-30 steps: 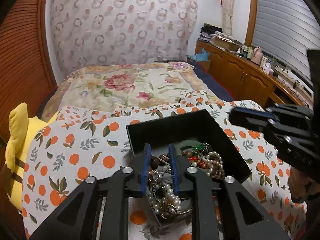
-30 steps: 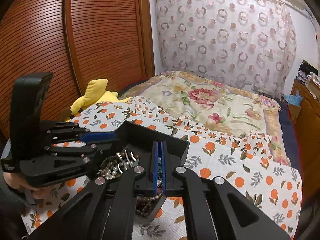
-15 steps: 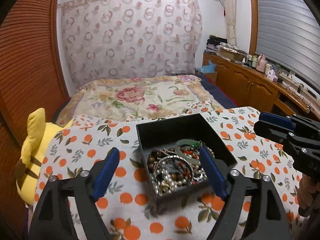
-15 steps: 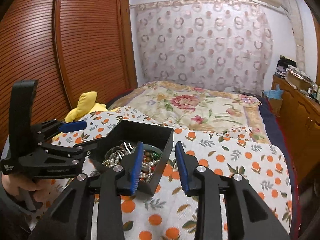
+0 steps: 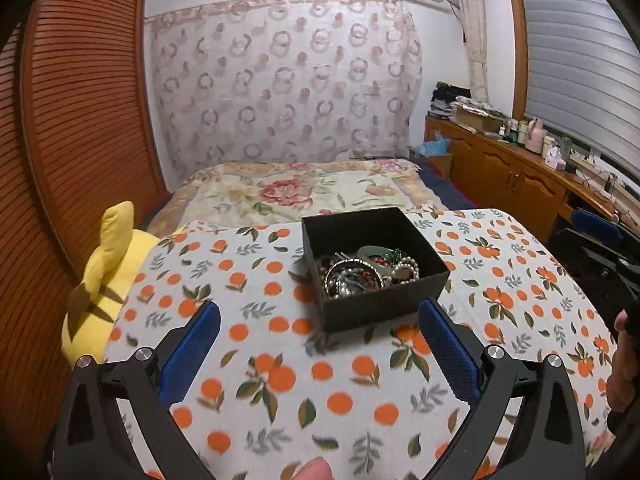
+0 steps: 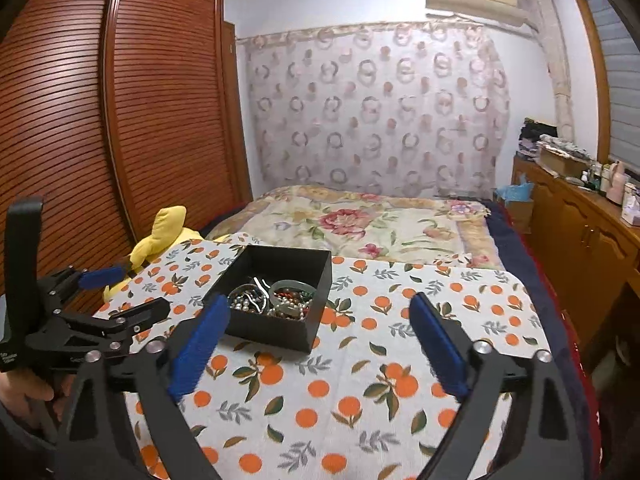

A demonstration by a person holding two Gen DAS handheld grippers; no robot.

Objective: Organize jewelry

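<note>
Showing both tools drawn back from the work: at far left a yellow plush toy [image 5: 102,280] lies against the cloth's edge, then the left gripper [image 5: 318,350], its jaws spread wide and holding nothing. Ahead of it, near the middle of the orange-print cloth [image 5: 260,380] that covers the bench, stands the black box [image 5: 374,266], open-topped, with the jewelry [image 5: 366,274] heaped in a tangle inside — pearls, dark beads, a green bangle among them. To the right the right gripper [image 6: 320,346] is likewise wide open and empty, the box off its left finger.

Both tools are held low over the cloth, level and pointed toward the bed [image 6: 360,220] beyond; the left gripper [image 6: 104,300] appears side-on in the right view, well apart from the box.

Judged from this layout, the pieces appear gathered in the box and the step in hand is the retreat. To do it well, keep the jaws open and clear of the box rim — a snagged strand would drag the heap out.
</note>
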